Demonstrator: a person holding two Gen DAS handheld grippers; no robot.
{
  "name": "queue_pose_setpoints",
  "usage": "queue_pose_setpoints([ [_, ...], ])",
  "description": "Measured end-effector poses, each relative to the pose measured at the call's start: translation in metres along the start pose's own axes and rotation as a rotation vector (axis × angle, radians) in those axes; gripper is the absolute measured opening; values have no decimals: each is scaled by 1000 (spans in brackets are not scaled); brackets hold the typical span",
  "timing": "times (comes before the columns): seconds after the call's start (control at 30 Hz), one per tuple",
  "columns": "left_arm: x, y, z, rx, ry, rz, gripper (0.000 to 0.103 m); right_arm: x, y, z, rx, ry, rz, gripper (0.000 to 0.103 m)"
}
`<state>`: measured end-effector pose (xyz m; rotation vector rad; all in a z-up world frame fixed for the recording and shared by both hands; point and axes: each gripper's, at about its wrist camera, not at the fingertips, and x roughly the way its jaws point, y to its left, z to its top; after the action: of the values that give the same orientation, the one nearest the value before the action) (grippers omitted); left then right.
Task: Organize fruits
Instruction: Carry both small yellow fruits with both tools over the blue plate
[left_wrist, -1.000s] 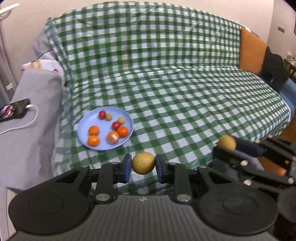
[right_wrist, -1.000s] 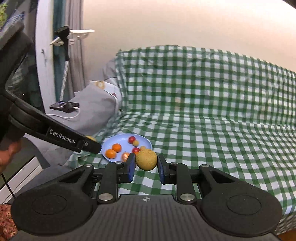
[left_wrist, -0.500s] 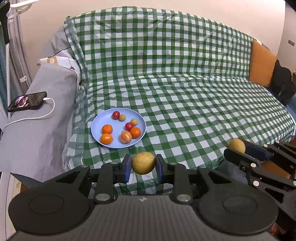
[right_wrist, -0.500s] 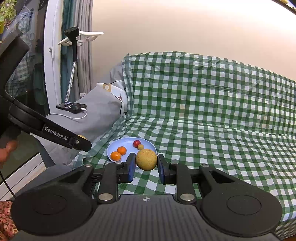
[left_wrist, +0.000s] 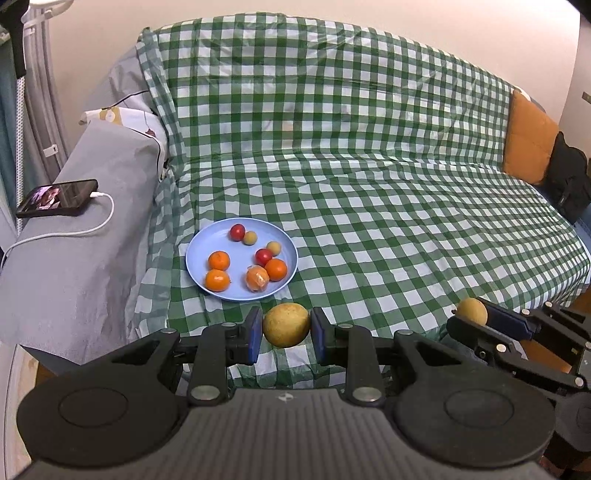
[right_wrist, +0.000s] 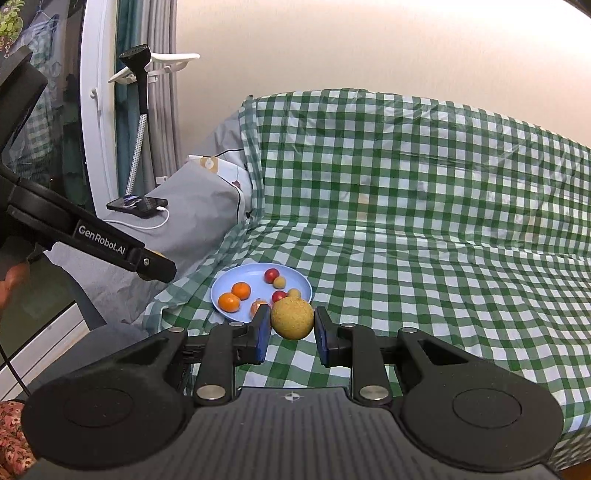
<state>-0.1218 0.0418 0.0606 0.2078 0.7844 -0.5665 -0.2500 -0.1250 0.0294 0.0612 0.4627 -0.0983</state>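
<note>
Two yellow fruits in hand, one plate part filled

A green checked cloth (left_wrist: 369, 192) covers the sofa. On it, left and near, sits the blue plate (left_wrist: 195, 254), which already holds four oranges, two red fruits and two small yellowish ones. The left gripper (left_wrist: 286, 334) is clamped on a yellow fruit (left_wrist: 286, 325) just near of the plate's rim; the right gripper (right_wrist: 291, 328) is clamped on a second yellow fruit (right_wrist: 292, 318), also short of the plate. Judging by this, most of the sorting is done and these two remain to be set down.
</note>
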Motion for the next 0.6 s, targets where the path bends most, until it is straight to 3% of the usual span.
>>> queue_pose_setpoints([
  [0.6, 22, 18, 18, -36, 18, 40, 30, 23, -9, -1, 37, 52, 6, 26],
])
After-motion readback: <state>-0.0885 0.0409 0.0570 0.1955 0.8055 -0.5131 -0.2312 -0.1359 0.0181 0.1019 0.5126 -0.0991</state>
